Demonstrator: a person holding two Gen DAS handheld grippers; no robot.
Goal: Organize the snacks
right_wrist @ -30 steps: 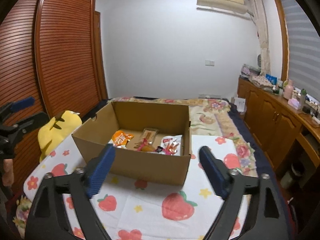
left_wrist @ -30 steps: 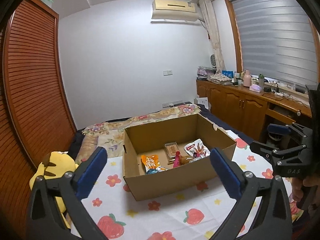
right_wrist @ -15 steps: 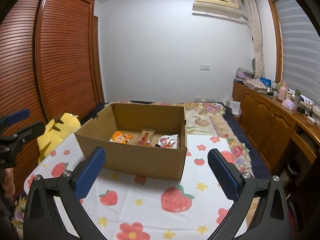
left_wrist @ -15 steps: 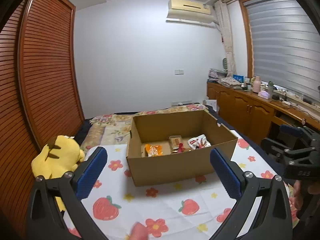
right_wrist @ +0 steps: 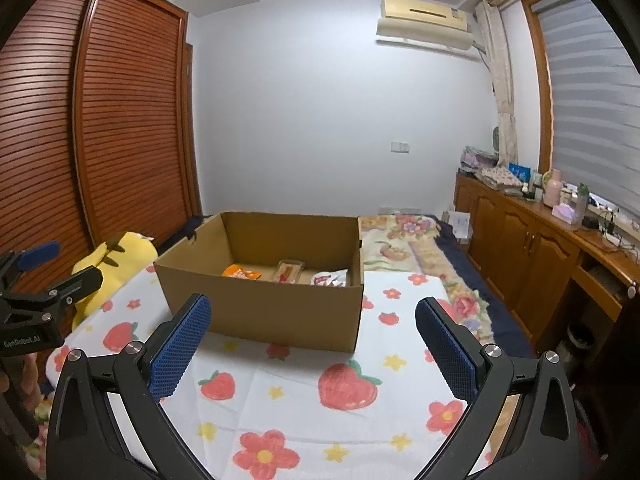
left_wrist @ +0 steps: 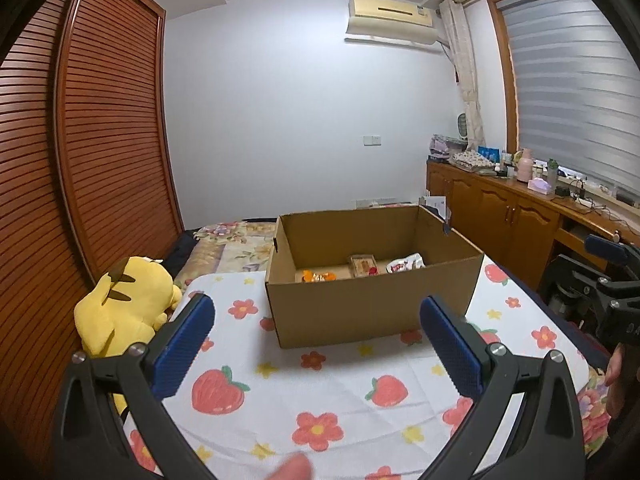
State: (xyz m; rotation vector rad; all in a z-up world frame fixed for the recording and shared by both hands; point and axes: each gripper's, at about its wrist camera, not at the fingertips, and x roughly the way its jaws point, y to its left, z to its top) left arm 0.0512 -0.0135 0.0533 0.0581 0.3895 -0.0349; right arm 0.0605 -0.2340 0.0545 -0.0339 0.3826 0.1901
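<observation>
on the strawberry cloth, left gripper and right gripper gape empty before the box.

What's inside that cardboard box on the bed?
Inside the cardboard box lie an orange snack packet, a clear-wrapped brown snack and a white-and-red packet. The near wall hides the front floor of the box.

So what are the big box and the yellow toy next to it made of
The box looks like plain brown corrugated cardboard: matte, creased walls, raw cut rim. The yellow toy looks like soft plush fabric, fuzzy and rounded; what fills it can't be seen.
</observation>
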